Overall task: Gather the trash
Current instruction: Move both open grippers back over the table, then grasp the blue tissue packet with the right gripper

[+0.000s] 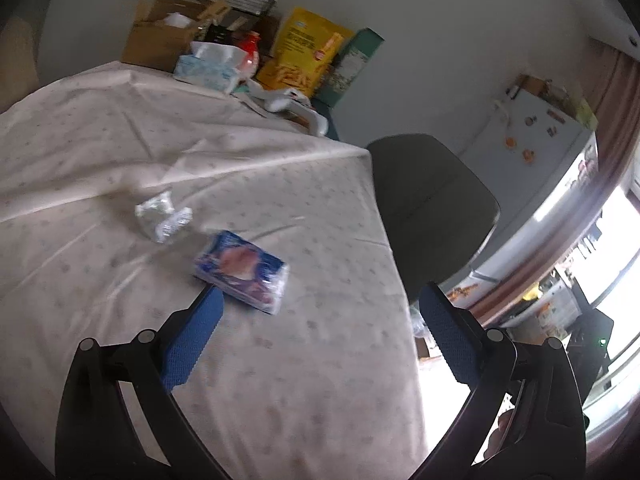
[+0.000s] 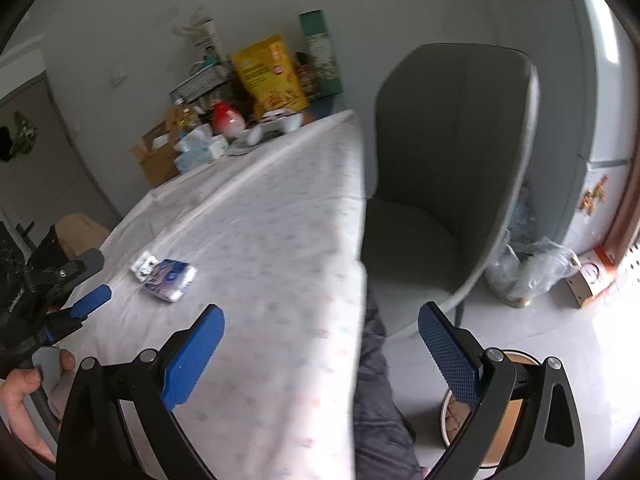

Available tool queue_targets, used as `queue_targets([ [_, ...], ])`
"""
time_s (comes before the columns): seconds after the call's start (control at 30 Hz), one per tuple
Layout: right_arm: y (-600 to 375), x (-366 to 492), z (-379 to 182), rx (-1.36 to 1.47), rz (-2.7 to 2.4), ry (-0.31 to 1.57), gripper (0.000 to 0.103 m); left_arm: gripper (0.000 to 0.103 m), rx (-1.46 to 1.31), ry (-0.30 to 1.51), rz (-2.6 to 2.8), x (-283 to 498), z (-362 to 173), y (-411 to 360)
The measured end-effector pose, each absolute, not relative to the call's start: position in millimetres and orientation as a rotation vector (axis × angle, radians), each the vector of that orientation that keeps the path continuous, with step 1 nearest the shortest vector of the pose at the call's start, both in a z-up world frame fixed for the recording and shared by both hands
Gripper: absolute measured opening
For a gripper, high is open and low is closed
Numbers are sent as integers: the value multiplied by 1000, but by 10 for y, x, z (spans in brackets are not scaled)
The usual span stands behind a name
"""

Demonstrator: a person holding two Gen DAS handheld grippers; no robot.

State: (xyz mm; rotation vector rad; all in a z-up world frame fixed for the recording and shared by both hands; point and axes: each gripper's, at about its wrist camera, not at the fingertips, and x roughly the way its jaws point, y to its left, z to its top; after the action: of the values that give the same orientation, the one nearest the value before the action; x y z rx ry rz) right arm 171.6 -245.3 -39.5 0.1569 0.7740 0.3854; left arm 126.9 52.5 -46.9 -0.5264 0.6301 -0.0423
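1. Floor shows only in the right wrist view: a round bin (image 2: 516,392) below the table edge, a grey chair (image 2: 452,168) and clear plastic bags (image 2: 536,268) beside it. That view also catches the left gripper (image 2: 86,300) from the side, with the person's hand (image 2: 24,396) on its handle. The left wrist view alone shows the trash from close up.
2. Two pieces of trash lie on the table (image 1: 280,360), which is covered by a pale dotted cloth: a blue wrapper (image 1: 242,272) and a crumpled clear wrapper (image 1: 162,216) just beside it, on its far left. The blue wrapper lies flat, with its long axis running from near left to far right in the left wrist view.
3. The left gripper (image 1: 320,312) has its blue pads wide apart and holds nothing; its left pad tip (image 1: 212,300) sits just beside the blue wrapper's near corner, though contact cannot be told.
4. The right gripper (image 2: 320,320) is likewise spread wide and empty, over the table's edge, well apart from the blue wrapper (image 2: 170,278).
5. Boxes, tissues and a yellow bag (image 1: 308,52) crowd the far end.
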Motion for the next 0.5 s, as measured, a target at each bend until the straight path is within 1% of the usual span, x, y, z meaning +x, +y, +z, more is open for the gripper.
queue_targets([
  [0.2, -1962, 1771, -397, 96, 460, 793, 95, 97, -510, 595, 24, 1156, -490, 834],
  [0.5, -1286, 1897, -481, -21, 574, 828, 95, 97, -517, 589, 124, 1030, -549, 1319],
])
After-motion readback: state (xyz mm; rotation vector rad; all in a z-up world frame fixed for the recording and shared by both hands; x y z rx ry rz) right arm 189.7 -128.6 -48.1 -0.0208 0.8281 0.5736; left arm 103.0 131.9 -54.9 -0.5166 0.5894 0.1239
